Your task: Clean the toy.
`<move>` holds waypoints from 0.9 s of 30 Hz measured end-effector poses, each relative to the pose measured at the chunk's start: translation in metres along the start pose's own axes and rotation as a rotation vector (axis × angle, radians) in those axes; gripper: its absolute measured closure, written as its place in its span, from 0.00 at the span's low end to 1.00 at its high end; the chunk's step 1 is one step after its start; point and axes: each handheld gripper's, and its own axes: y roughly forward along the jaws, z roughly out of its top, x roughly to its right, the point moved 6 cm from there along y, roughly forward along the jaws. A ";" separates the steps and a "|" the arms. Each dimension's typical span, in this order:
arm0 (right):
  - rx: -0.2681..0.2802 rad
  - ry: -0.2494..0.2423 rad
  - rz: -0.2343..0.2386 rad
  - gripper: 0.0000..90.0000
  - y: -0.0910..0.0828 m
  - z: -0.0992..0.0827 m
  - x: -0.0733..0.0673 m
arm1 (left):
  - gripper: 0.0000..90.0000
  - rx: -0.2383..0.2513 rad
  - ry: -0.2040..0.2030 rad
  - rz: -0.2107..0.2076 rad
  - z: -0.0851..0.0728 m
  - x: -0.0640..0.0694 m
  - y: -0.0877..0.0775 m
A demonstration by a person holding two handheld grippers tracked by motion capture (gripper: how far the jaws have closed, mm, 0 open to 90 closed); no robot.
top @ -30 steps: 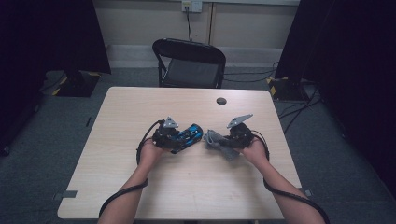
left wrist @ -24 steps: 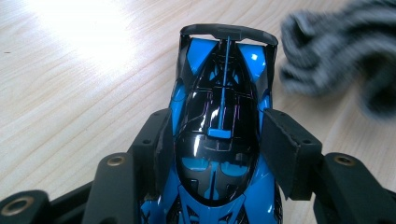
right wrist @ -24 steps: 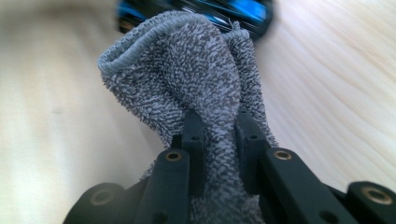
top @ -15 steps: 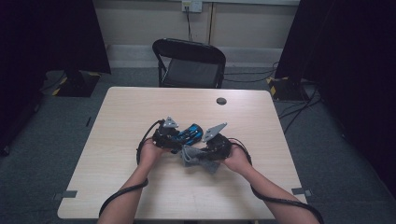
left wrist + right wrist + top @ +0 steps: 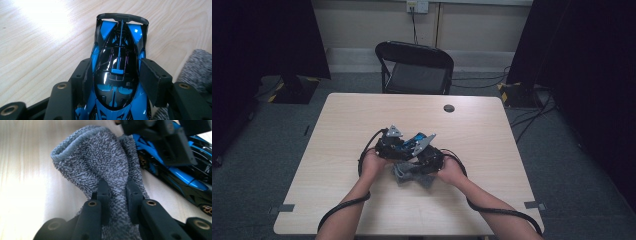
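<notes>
Room: dark curtains both sides, pale back wall with a socket, grey carpet, cables trailing on the floor.
Chair [image 5: 414, 67]: black folding chair pushed up behind the far edge, unused.
Table [image 5: 337, 130]: light wood top, mostly bare; all the work sits a bit nearer the person than centre.
Puck [image 5: 449, 108]: small dark round thing near the far edge, well apart from the action; can't tell what it is.
Arms: both forearms come in from the near edge, hands close together, black cables looping back off each gripper.
Left gripper [image 5: 117, 72]: clamped on the toy car, one pad on each flank around the cabin. Solid grip, nose pointing away from the hand.
Right gripper [image 5: 117, 188]: clenched on a fold of the cloth, pads pinched deep into the pile.
Toy car [image 5: 118, 50]: blue and black race car with a rear wing, held just over the table or resting on it, can't tell which. Sits just beside the cloth.
Cloth [image 5: 100, 162]: grey terry rag, bunched and hanging from the right jaws, loose end draped towards the car's side; from above it lies just in front of the car [image 5: 409, 172].
Job: looks like wiping the car down with the rag.
Done: car picked and steadied, rag picked, rag brought right up next to the bodywork.
Left: the wiping itself. Can't confirm the rag touches the paint yet; no pass over roof, flanks or wing shows as complete.
Status: early, setup finished, cleaning about to start by my read.
</notes>
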 end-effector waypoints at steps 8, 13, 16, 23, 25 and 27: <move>-0.004 0.033 -0.043 0.86 -0.003 -0.005 0.016 | 0.50 -0.002 -0.003 -0.001 0.000 0.000 0.000; 0.003 0.060 -0.063 0.86 -0.008 -0.012 0.025 | 0.50 -0.003 -0.002 -0.002 -0.001 0.000 0.000; 0.002 0.077 -0.071 0.86 -0.011 -0.015 0.029 | 0.50 -0.004 0.000 -0.002 -0.001 0.000 0.000; -0.010 0.088 -0.094 0.86 -0.018 -0.021 0.037 | 0.50 -0.004 -0.001 -0.001 0.000 0.000 0.000; -0.008 0.093 -0.098 0.86 -0.019 -0.023 0.039 | 0.50 -0.003 -0.002 0.000 -0.001 0.000 0.000; -0.010 0.098 -0.105 0.86 -0.021 -0.025 0.040 | 0.50 -0.002 -0.002 0.000 0.000 0.000 0.000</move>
